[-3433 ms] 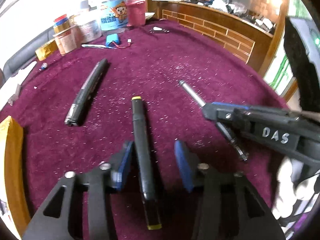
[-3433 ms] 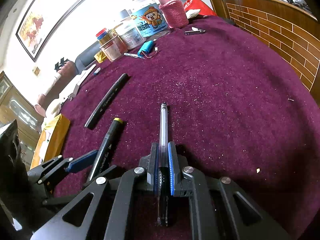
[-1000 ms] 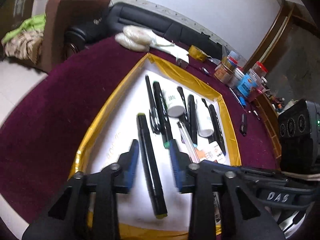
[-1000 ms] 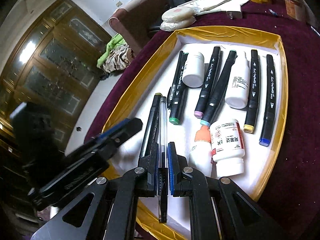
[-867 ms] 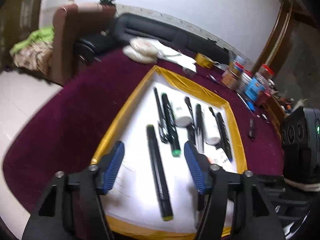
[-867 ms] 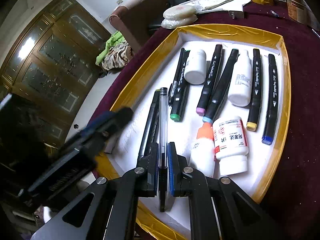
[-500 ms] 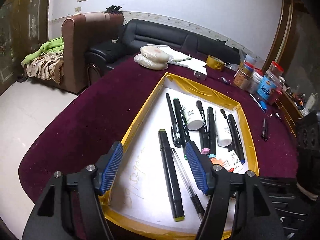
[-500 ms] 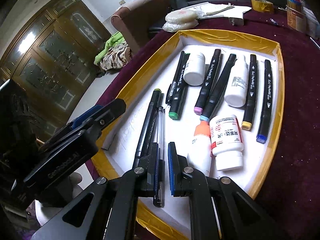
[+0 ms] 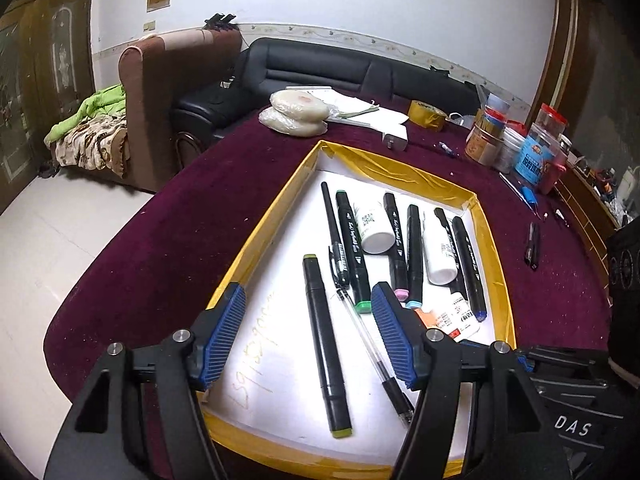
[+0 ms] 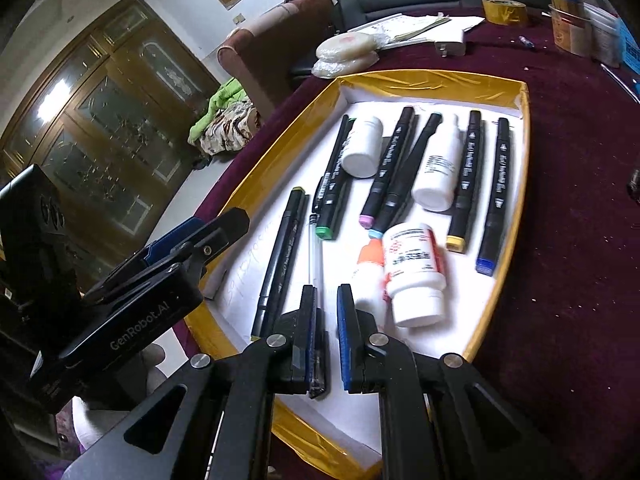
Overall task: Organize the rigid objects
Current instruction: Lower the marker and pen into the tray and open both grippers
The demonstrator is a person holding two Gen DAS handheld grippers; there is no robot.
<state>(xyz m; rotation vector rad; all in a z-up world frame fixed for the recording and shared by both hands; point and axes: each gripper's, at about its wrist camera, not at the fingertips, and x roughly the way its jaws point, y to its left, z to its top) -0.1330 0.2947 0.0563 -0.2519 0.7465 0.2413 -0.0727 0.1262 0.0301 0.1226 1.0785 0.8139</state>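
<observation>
A gold-rimmed white tray (image 9: 404,168) (image 10: 432,82) on the maroon table holds several black markers and white bottles. A yellow-capped black marker (image 9: 324,340) (image 10: 280,256) and a clear ballpoint pen (image 9: 372,352) (image 10: 315,264) lie side by side in its near left part. My left gripper (image 9: 308,332) is open and empty, raised above those two. My right gripper (image 10: 325,312) is open, its jaws slightly apart over the pen's near end, no longer pinching it. The left gripper also shows in the right wrist view (image 10: 192,240).
One black pen (image 9: 532,246) lies on the cloth right of the tray. Jars and cans (image 9: 516,144), a gold tape roll (image 9: 426,115), papers and a wrapped bundle (image 9: 296,114) sit at the table's far side. A sofa (image 9: 320,68) and the table edge lie beyond.
Both grippers carried their items from the cloth to the tray. The left let go of the yellow-capped marker and rose. The right has just opened and left the clear pen beside it.
</observation>
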